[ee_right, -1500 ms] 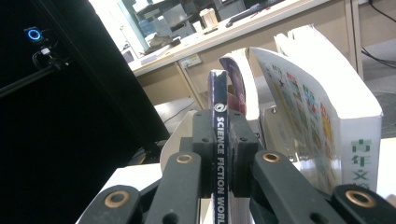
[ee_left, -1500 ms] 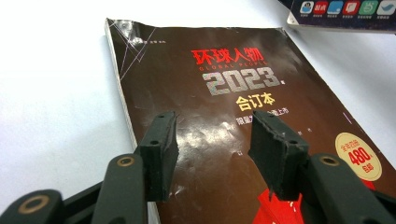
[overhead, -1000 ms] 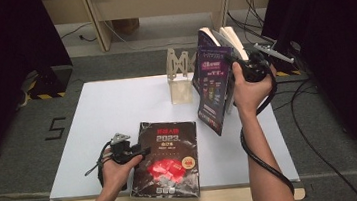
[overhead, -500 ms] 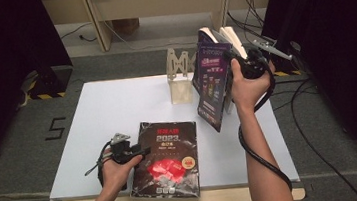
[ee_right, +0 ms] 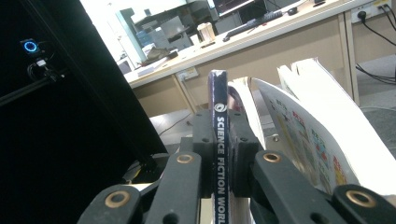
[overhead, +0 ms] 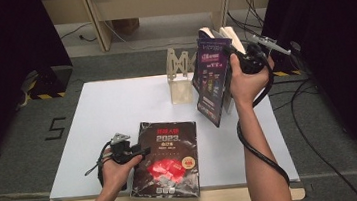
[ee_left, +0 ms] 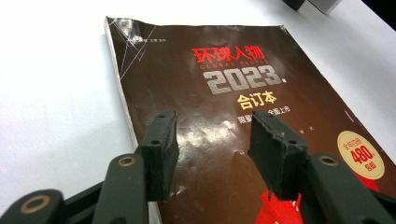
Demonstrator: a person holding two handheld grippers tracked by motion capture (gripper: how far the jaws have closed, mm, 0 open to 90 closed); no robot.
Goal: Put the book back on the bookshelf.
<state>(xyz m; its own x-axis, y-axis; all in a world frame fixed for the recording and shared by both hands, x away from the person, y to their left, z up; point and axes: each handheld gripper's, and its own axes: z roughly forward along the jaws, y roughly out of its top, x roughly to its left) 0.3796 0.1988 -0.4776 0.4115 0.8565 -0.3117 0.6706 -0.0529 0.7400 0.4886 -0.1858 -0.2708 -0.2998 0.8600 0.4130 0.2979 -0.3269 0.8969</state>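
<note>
The white table is a broad, matte rectangle with a pale wooden edge along the person's side. On its near part lies the thick black book — flat, face up, glossy cover creased and scuffed, with red and silver print and a round cream sticker near one corner; its page block shows as a pale band along the spine side in the left gripper view. At the table's far edge stands a light wooden rack with zigzag cut-outs. Beside it, lifted clear of the table and tilted, is the dark blue magazine, slim and shiny, its loose pages fanning open behind the cover. The right gripper is clenched on that magazine's narrow spine, the black rubbery pads pressing it from both sides. The left gripper rests at the black book's left edge, its ridged foam-like pads standing apart over the cover — nothing is between them.
</note>
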